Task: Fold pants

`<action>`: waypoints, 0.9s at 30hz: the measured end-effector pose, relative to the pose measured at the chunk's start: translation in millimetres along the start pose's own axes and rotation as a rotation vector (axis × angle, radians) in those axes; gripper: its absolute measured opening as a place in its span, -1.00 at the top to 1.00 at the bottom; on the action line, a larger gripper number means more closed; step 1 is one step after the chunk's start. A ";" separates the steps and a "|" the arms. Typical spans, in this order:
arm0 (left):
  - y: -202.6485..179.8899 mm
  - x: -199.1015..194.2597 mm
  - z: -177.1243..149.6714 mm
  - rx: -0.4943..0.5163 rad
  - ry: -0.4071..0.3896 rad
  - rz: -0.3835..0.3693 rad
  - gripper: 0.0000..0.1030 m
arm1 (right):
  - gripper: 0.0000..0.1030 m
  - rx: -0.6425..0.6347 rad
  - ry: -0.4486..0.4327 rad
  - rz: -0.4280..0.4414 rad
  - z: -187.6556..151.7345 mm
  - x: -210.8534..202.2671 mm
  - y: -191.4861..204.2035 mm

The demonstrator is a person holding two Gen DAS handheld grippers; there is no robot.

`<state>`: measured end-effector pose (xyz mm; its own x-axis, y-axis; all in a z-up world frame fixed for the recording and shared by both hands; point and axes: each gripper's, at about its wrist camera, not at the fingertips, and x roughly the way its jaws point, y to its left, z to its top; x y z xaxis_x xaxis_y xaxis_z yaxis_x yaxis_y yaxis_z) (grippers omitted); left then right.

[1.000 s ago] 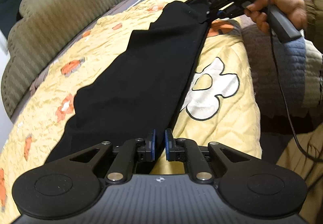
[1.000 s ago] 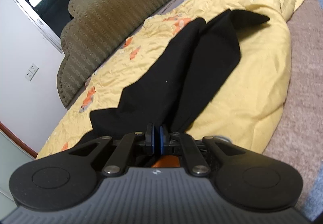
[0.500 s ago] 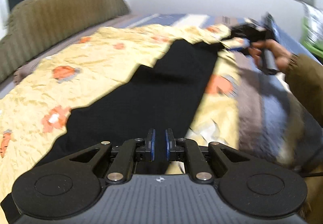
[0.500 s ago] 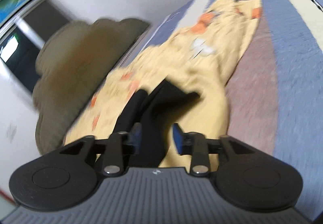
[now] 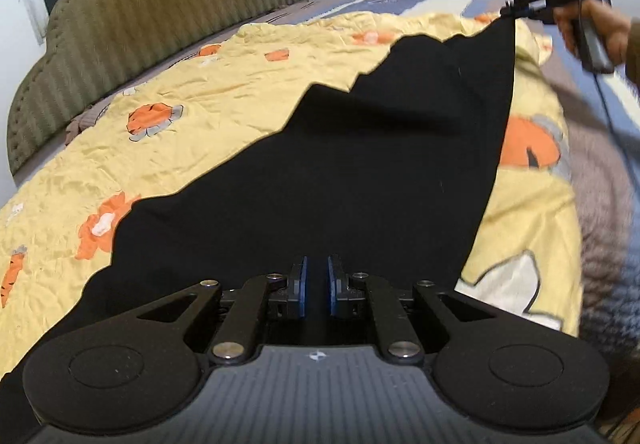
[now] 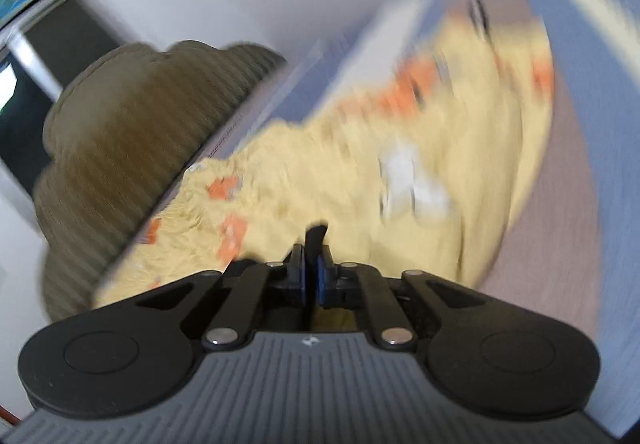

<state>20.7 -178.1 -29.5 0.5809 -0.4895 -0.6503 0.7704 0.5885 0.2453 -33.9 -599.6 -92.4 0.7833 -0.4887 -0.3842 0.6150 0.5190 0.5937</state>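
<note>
A yellow flowered quilt (image 5: pixel 224 91) covers a bed with an olive padded headboard (image 5: pixel 132 7) at upper left. Black pants (image 5: pixel 340 171) stretch across the frame's centre. At bottom centre the left gripper (image 5: pixel 316 284) is clamped on the near end; at upper right the right gripper (image 5: pixel 520 5) pinches the far corner, lifting it taut.
</note>
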 end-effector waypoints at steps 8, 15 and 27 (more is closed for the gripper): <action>-13.2 -2.0 -6.5 0.065 -0.035 0.052 0.82 | 0.69 -0.001 0.063 -0.262 -2.7 17.3 -52.1; -14.0 0.6 -5.5 0.054 -0.032 0.055 0.82 | 0.26 0.008 0.142 0.107 -8.7 12.4 -11.5; -18.4 -0.7 -8.6 0.097 -0.044 0.067 0.82 | 0.89 -0.002 0.284 0.178 -33.9 60.8 45.2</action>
<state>3.9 -183.1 -39.8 0.6412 -0.4800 -0.5987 0.7500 0.5569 0.3568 44.6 -582.1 -112.8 0.8725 -0.1755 -0.4560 0.4659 0.5800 0.6682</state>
